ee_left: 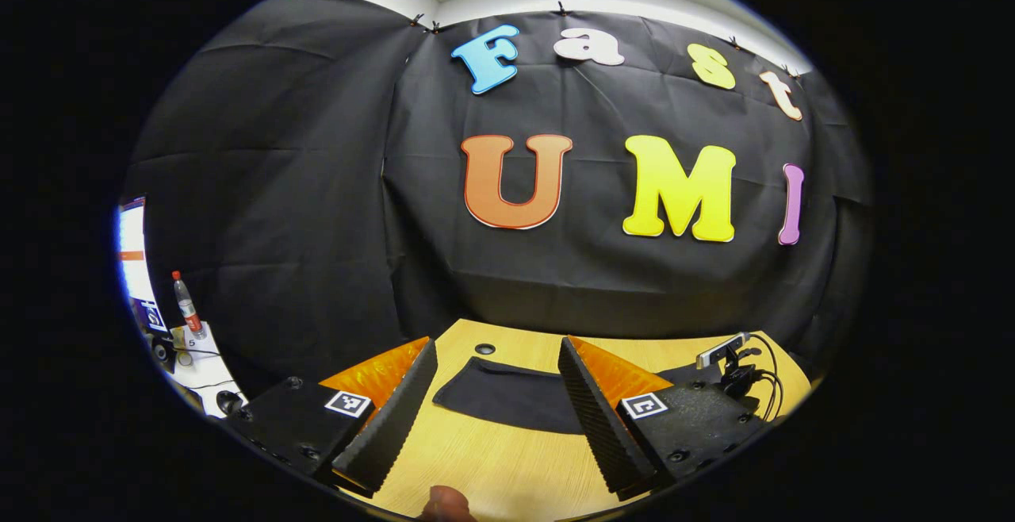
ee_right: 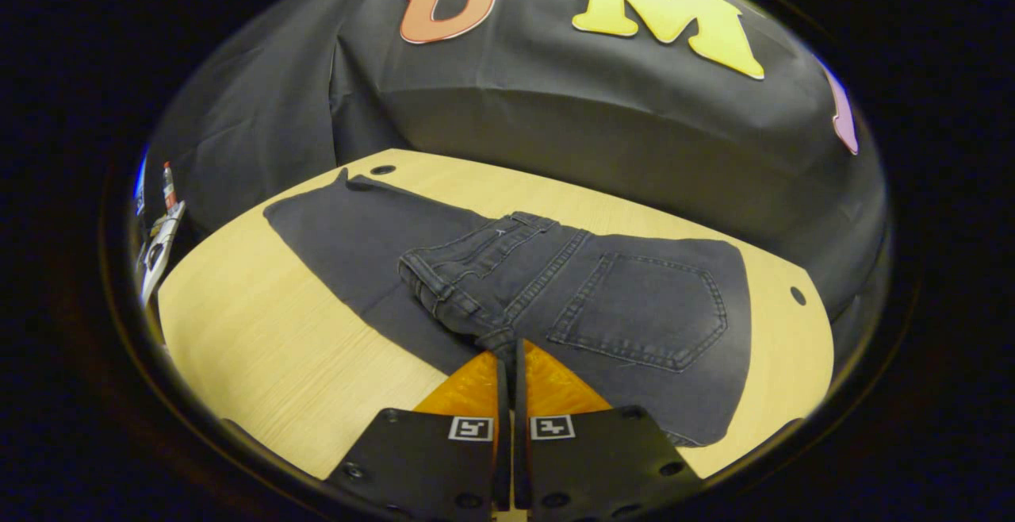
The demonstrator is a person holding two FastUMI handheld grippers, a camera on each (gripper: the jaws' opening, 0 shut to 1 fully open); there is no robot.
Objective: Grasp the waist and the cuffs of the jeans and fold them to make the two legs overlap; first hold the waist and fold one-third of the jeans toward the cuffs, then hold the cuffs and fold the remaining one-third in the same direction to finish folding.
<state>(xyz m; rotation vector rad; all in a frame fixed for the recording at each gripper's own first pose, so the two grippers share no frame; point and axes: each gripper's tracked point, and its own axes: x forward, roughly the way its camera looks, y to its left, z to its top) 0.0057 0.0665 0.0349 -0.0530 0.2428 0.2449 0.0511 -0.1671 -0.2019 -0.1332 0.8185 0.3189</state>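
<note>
where the right gripper view starts, at six o'clock, the right gripper (ee_right: 507, 363) has its two fingers pressed together on the waist (ee_right: 476, 317) of the jeans (ee_right: 555, 292), the dark denim pinched at the band. from there the jeans spread across the wooden table (ee_right: 262, 332): the seat with its back pocket (ee_right: 642, 312) lies toward three o'clock, the waist part is doubled over onto the legs, and the legs run off toward ten o'clock, ending near a round hole (ee_right: 382, 169) in the tabletop (the cuffs themselves are hard to pick out). beyond the table hangs the black cloth wall.

in the left gripper view, the left gripper (ee_left: 498, 407) is spread wide, nothing between its fingers, hovering above bare wood. just past the fingertips, around twelve o'clock, lies a dark flat end of the jeans (ee_left: 507, 395). farther off at three o'clock a small camera (ee_left: 723, 350) with cables stands on the table; at nine o'clock a bottle (ee_left: 187, 305) stands on a side surface.
</note>
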